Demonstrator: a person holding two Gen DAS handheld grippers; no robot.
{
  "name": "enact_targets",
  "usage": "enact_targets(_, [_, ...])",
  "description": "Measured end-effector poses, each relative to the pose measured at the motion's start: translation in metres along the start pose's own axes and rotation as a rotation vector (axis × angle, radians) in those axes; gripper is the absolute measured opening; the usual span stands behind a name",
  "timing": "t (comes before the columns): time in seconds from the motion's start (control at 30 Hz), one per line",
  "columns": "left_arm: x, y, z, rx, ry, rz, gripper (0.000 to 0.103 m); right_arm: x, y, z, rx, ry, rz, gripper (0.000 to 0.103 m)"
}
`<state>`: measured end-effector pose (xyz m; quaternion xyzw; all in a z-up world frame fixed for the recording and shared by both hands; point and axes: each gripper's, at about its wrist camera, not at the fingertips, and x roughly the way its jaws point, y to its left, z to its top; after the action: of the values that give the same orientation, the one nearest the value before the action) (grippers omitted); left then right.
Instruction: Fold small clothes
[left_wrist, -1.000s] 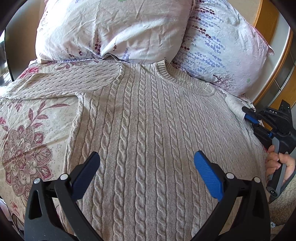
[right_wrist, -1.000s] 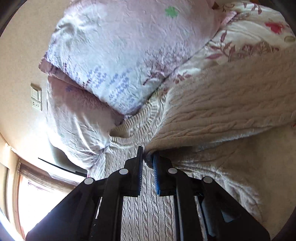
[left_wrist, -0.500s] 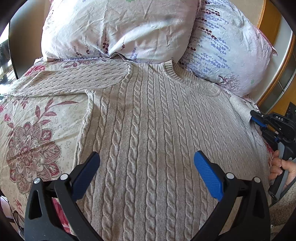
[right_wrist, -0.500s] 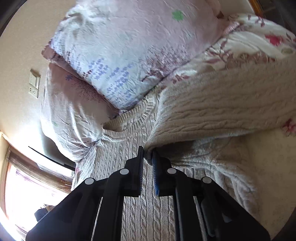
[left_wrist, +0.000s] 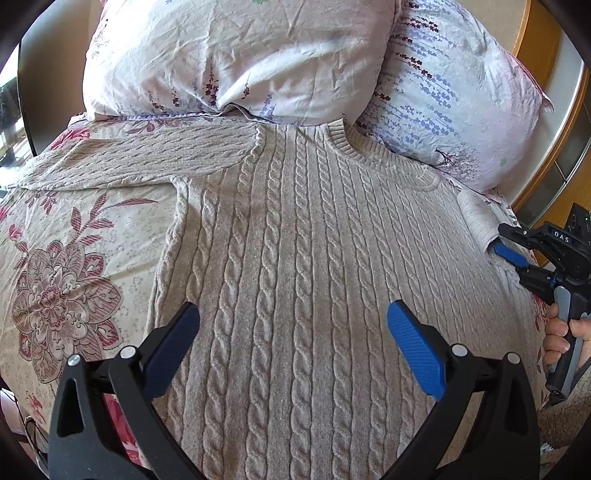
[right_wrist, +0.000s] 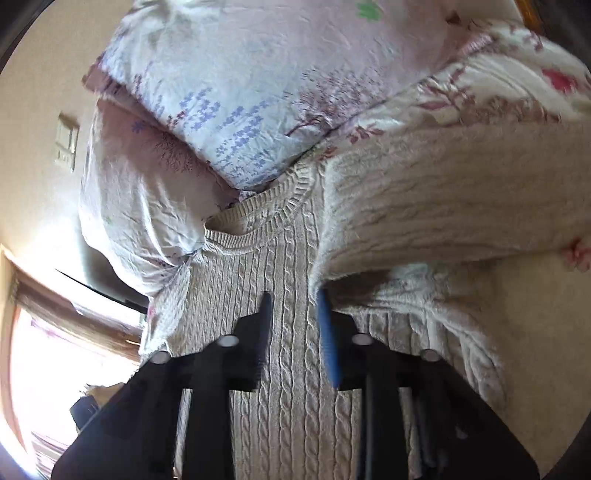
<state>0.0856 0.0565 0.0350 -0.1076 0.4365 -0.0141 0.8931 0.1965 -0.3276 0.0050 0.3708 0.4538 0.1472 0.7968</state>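
A beige cable-knit sweater (left_wrist: 295, 266) lies flat on the bed, front up, its ribbed collar at 12 o'clock tucked against two pillows. No container shows in either view.

The left gripper (left_wrist: 291, 332) hovers low over the sweater's body, jaws spread wide and holding nothing. The right gripper (right_wrist: 295, 325) sits at the sweater's 3 o'clock edge beside the right sleeve (right_wrist: 443, 206), which drapes folded over the garment's side; its blue pad (right_wrist: 328, 339) lies just beside the sleeve's edge. Half a second ago these jaws were clamped on that sleeve fold; now they stand parted with cable knit visible between them, and the sleeve is released. The left gripper's view has shifted only slightly, the sweater sitting a little further right in it.

The left sleeve (left_wrist: 140, 158) stretches out toward 9 o'clock across the floral bedspread (left_wrist: 66, 295). A white floral pillow (left_wrist: 236, 55) and a lavender-print pillow (left_wrist: 450, 99) crowd the collar. A wooden headboard (left_wrist: 546, 147) runs at 2 o'clock, and a wall switch (right_wrist: 66, 142) shows in the right wrist view, which is blurred.
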Motion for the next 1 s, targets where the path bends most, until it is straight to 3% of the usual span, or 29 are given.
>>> enact_targets(0.23, [0.0,0.002,-0.001,-0.006,0.011,0.006,0.101,-0.006,-0.005,0.019,0.058,-0.101,-0.035,0.052])
enact_targets(0.37, [-0.003,0.002,-0.002,0.001,0.004,0.007,0.101,-0.005,-0.021,0.032,0.121,-0.137,-0.082,0.019])
enact_targets(0.4, [-0.003,0.003,-0.002,-0.003,0.003,0.008,0.101,-0.006,-0.021,0.033,0.112,-0.138,-0.078,0.018])
enact_targets(0.53, [-0.001,0.007,-0.002,-0.022,0.011,0.013,0.101,0.01,-0.005,0.025,-0.001,-0.061,-0.122,0.012])
enact_targets(0.7, [-0.001,0.008,-0.001,-0.018,0.007,0.01,0.101,0.015,-0.006,0.013,-0.021,-0.004,-0.132,0.012])
enact_targets(0.73, [-0.001,0.008,-0.001,-0.019,0.008,0.01,0.101,0.012,-0.005,0.014,-0.016,0.001,-0.125,0.013])
enact_targets(0.8, [0.0,0.008,-0.001,-0.019,0.01,0.011,0.101,0.0,-0.007,0.014,0.023,0.014,-0.112,0.027])
enact_targets(0.87, [0.0,0.008,0.0,-0.019,0.008,0.011,0.101,-0.021,-0.008,0.014,0.049,-0.016,-0.096,0.052])
enact_targets(1.0, [0.002,0.009,-0.001,-0.023,0.012,0.013,0.101,-0.081,-0.03,0.009,0.143,-0.179,-0.135,0.056])
